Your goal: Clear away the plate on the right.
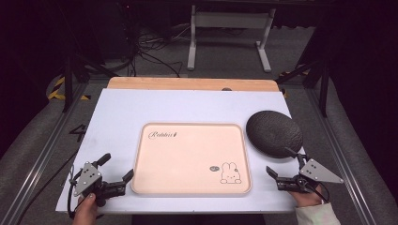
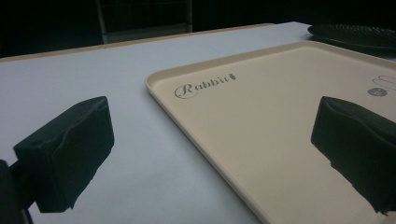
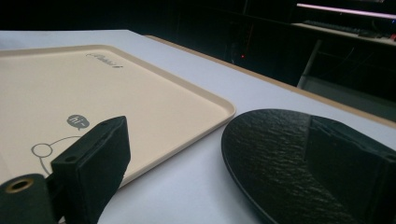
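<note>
Presently, counter (image 1: 117, 112) under a white sheet, in a dark room with cables on the floor. Beige tray (image 1: 190, 159) lies centred and empty; black textured plate (image 1: 274, 133) just beside its right edge. Left claw (image 1: 116, 174) and right claw (image 1: 284, 165) both wide, holding nothing. Risk, judged: the smooth sheet lets tray or plate slide under a push.

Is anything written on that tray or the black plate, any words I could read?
"Rabbit": grey script in a corner of the beige tray.
"hi~": in the small grey speech bubble beside the tray's rabbit drawing.
The black plate shows no writing.
</note>
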Demonstrator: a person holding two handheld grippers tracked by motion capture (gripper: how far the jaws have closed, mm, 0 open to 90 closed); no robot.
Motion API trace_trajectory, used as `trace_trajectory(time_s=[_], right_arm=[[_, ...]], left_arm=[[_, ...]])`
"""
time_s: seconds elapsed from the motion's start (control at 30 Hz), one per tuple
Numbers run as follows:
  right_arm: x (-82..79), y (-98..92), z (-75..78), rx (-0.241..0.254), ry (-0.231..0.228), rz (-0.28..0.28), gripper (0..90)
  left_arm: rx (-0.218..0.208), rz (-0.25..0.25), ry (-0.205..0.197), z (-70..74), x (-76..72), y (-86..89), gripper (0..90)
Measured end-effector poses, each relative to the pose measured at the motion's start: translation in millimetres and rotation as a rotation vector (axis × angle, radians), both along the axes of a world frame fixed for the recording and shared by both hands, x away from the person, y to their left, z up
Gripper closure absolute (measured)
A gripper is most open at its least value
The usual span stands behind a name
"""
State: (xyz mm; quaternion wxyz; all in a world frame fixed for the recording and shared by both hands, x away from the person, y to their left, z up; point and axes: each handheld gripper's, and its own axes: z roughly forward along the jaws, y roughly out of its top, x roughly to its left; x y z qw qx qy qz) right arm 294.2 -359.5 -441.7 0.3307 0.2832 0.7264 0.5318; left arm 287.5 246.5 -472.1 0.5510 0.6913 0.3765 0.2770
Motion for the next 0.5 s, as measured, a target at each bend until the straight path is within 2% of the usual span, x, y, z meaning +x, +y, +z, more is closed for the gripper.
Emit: trace_trajectory(time_s=[0.2, 0.3, 0.33, 0.43, 0.5], right_arm=[[-6.3, 4.7, 8.7, -0.107, -0.078, -0.003, 10.1], [-9.4, 6.8, 11.1, -0.158, -0.107, -0.005, 11.6], [-9.4, 6.8, 11.1, -0.158, -0.107, -0.005, 11.6], [-13.3, 9.3, 13.6, -0.226, -0.143, -0.002, 13.4], [-15.6, 11.0, 14.6, -0.254, -0.159, -0.002, 13.9]], left_arm=[[0.002, 0.000, 0.001, 0.0, 0.1, 0.0, 0.3], [0.002, -0.001, 0.001, 0.0, 0.2, -0.1, 0.2], [0.002, -0.001, 0.001, 0.0, 0.2, -0.1, 0.3], [0.003, -0.002, 0.000, 0.0, 0.1, -0.1, 0.2], [0.003, -0.001, 0.000, 0.0, 0.0, -0.2, 0.2]])
